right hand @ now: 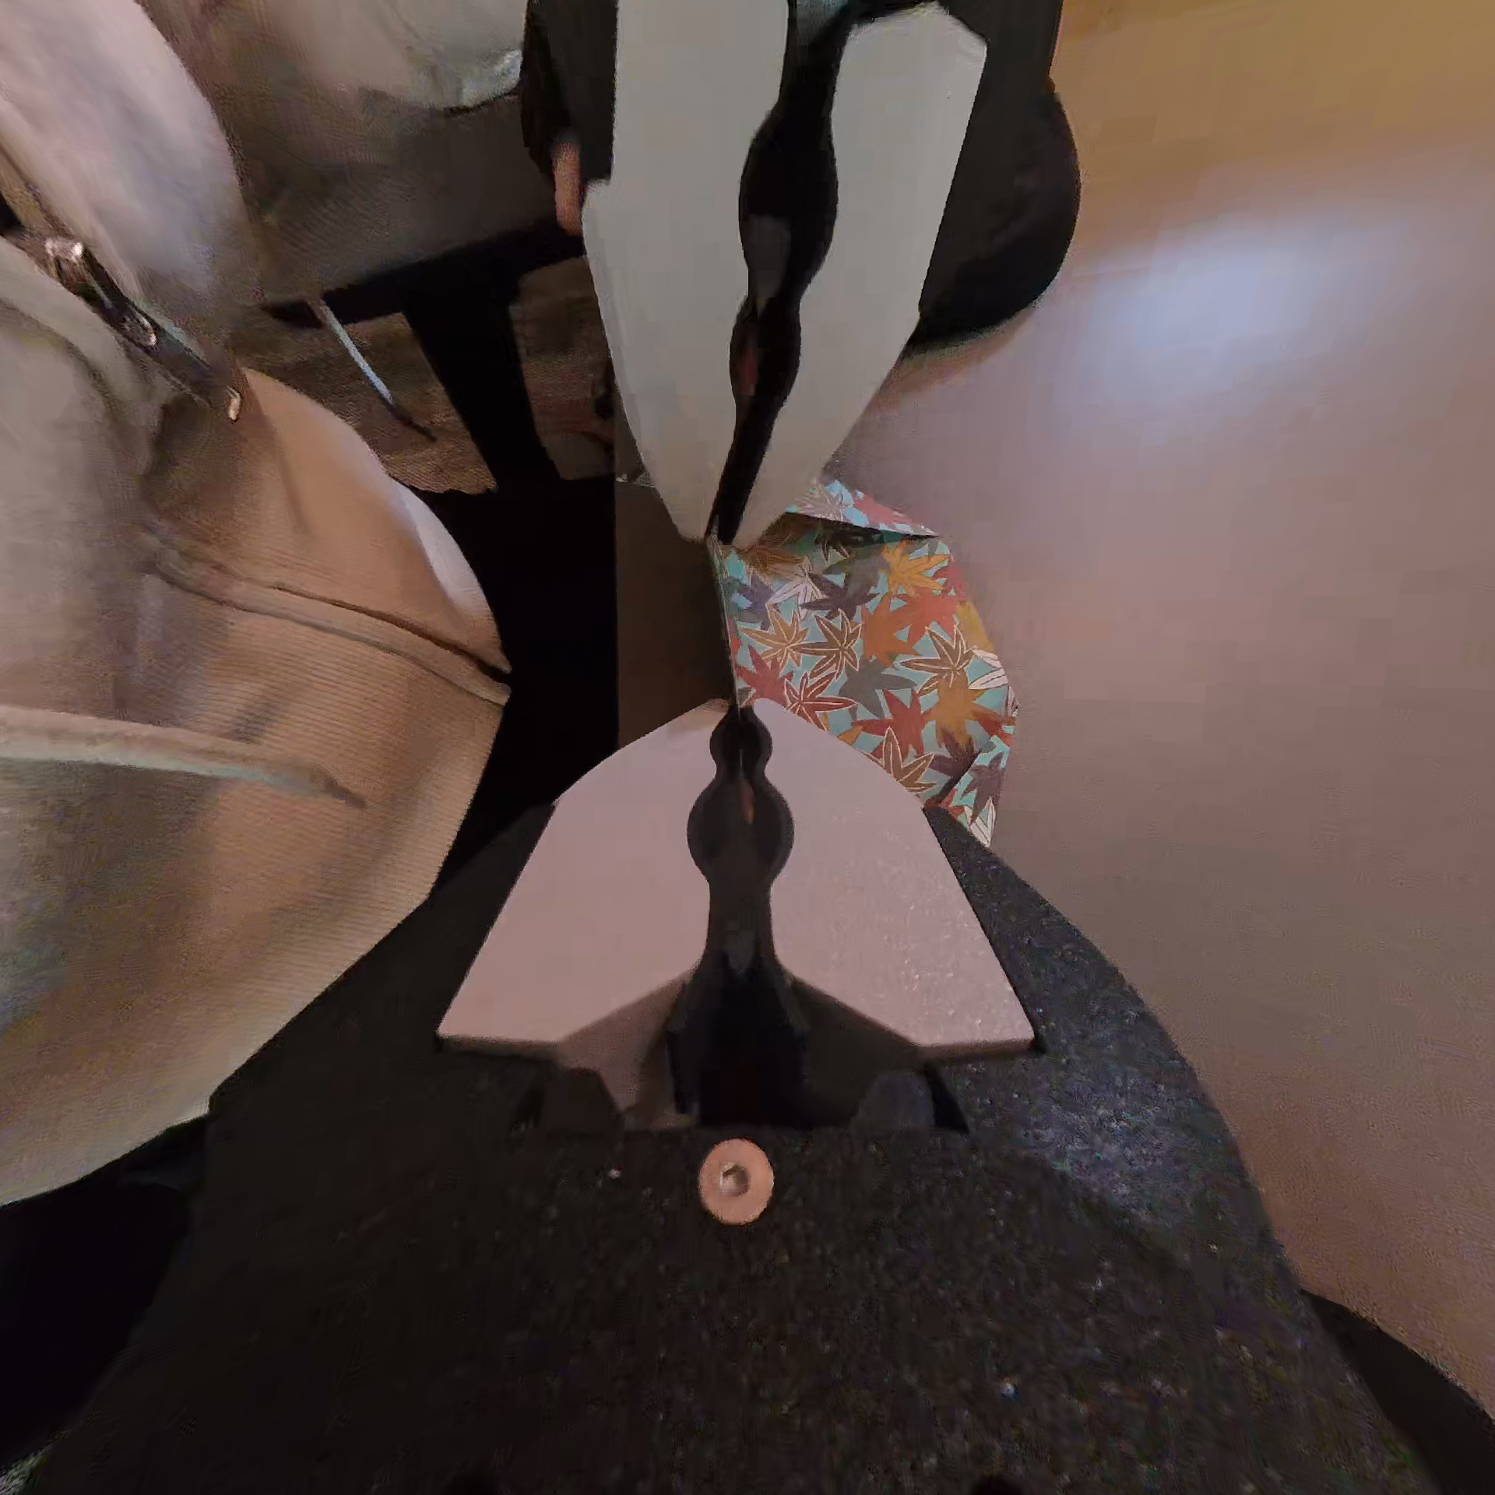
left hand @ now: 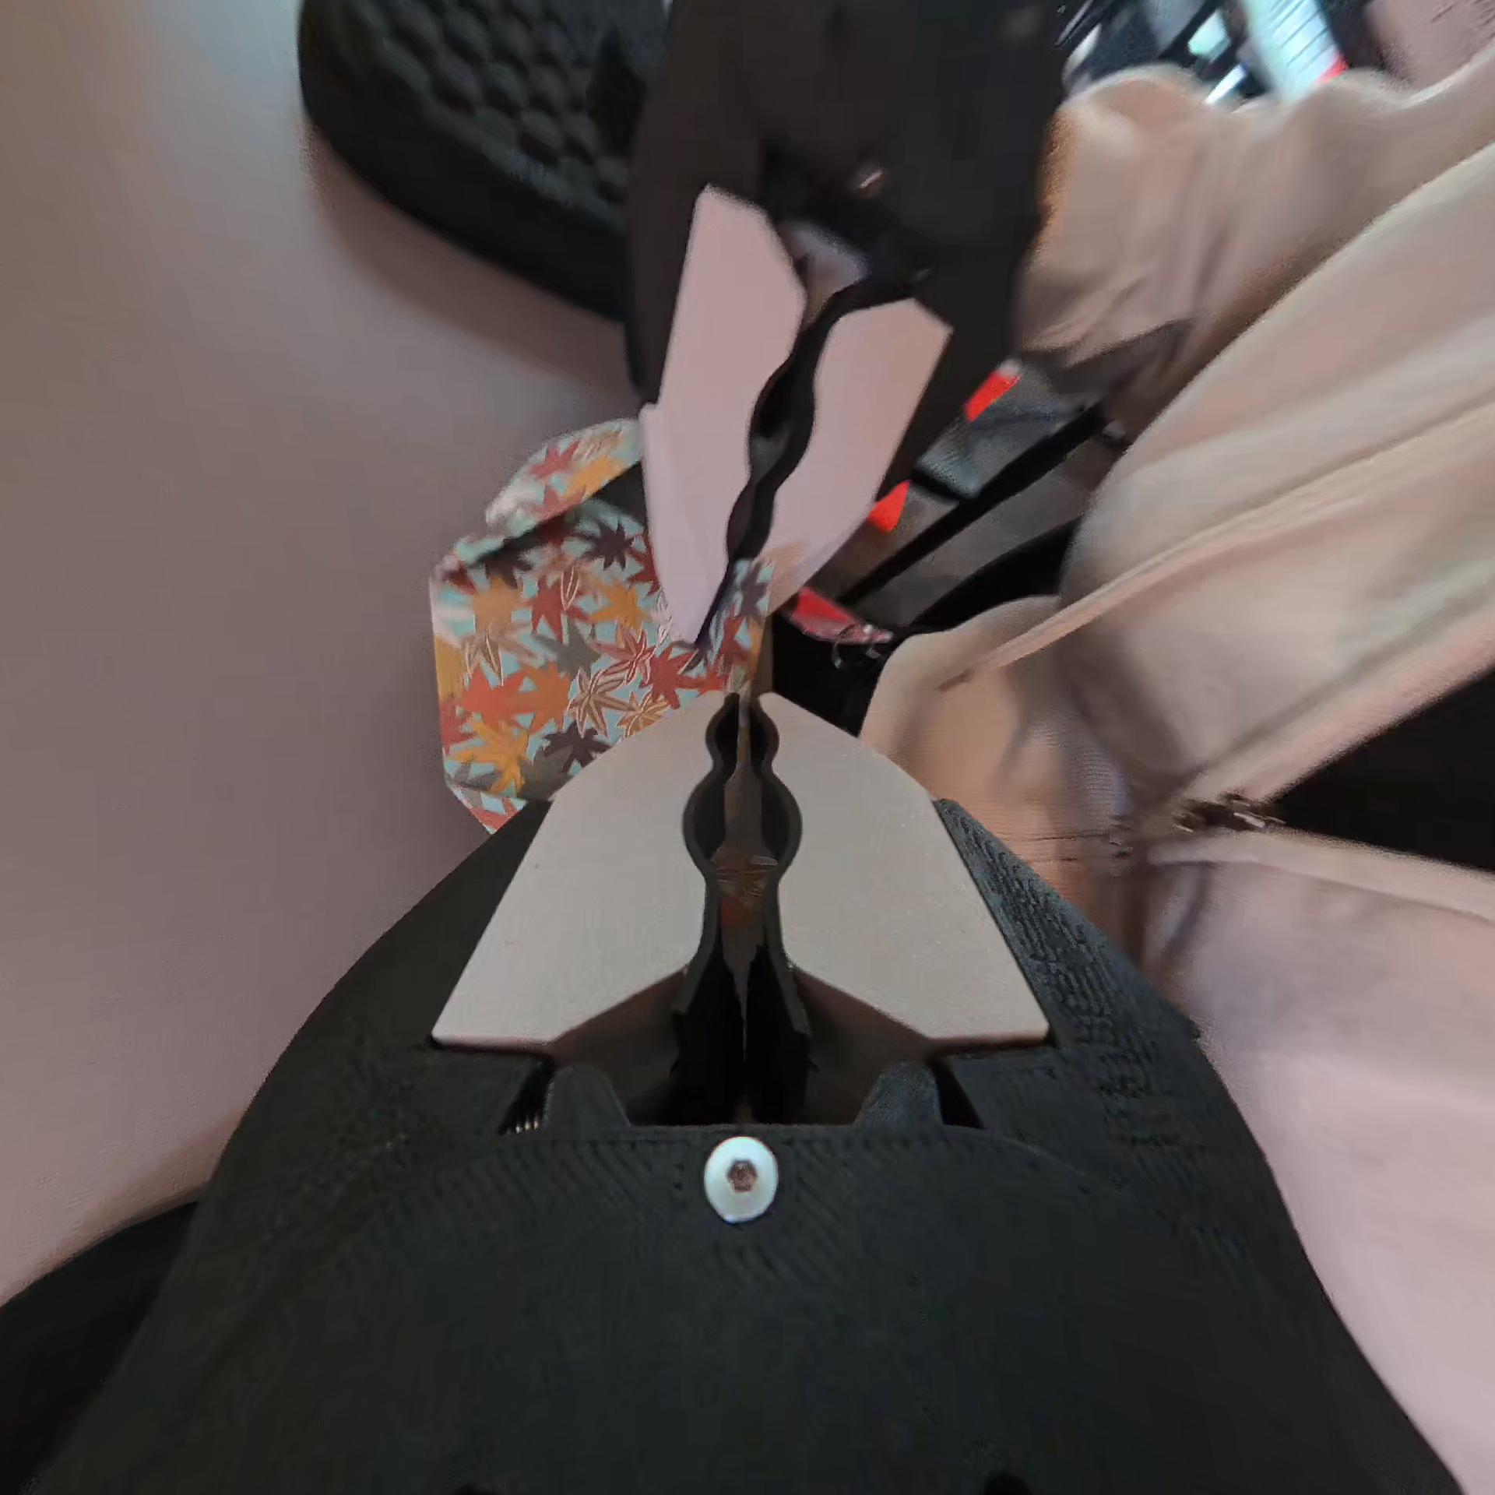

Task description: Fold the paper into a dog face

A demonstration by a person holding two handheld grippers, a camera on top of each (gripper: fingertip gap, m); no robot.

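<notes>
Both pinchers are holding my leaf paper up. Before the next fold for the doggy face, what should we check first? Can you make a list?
1. Left gripper shut on the leaf-patterned paper: ok, its jaws meet at the paper's edge.
2. Right gripper shut on the same paper: ok, its tips close on the edge.
3. The two grippers apart, not bumping: ok, paper edge shows between their tips.
4. Paper free of tears: cannot tell, parts are hidden and blurred.
5. Earlier folds crisp and even: cannot tell, though one flap at the far end looks bent over.
6. Pale sleeve away from the paper: ok, it lies beside it.
</notes>
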